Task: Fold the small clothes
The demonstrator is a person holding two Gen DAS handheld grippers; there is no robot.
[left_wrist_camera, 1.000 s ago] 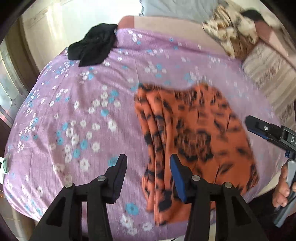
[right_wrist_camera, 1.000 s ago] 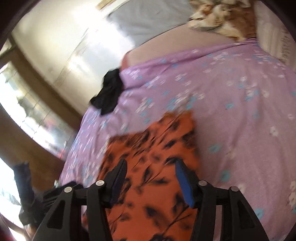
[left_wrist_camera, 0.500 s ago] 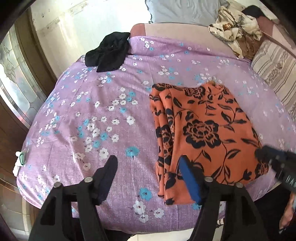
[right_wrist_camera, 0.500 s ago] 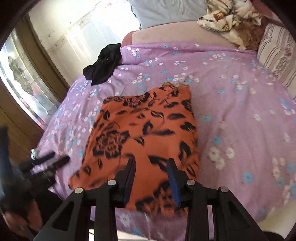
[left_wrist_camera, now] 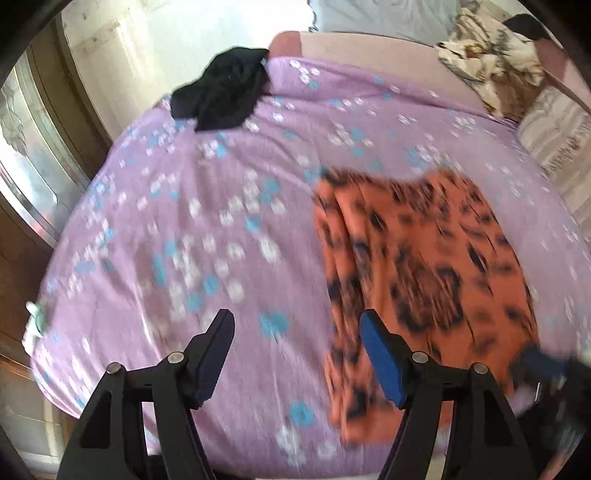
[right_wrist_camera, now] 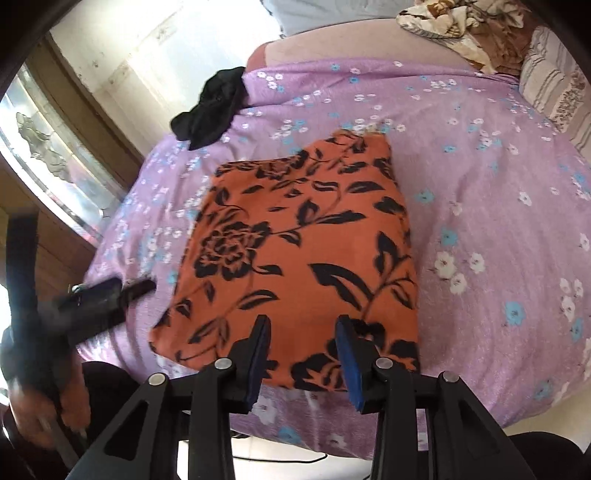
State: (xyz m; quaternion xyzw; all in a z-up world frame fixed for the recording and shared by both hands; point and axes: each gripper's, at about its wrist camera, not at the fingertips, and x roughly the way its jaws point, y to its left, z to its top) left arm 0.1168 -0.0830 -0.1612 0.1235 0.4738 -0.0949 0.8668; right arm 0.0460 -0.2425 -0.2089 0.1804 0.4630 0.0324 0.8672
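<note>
The left gripper (left_wrist_camera: 295,354) hangs open over bare bedspread (left_wrist_camera: 207,206); the right gripper (right_wrist_camera: 303,354) (jaws apart, nothing pinched) tilts over the orange garment (right_wrist_camera: 295,240) near the bed's front edge.

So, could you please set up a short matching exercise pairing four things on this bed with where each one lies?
Things:
1. orange floral garment
2. black garment
3. striped pillow
4. cream patterned cloth

Places:
a. bunched at the far left corner of the purple bedspread
b. at the right edge of the bed
c. lying flat on the middle of the bedspread, near the front edge
d. crumpled at the far right, beyond the bedspread

Pairs: 1-c, 2-a, 3-b, 4-d
</note>
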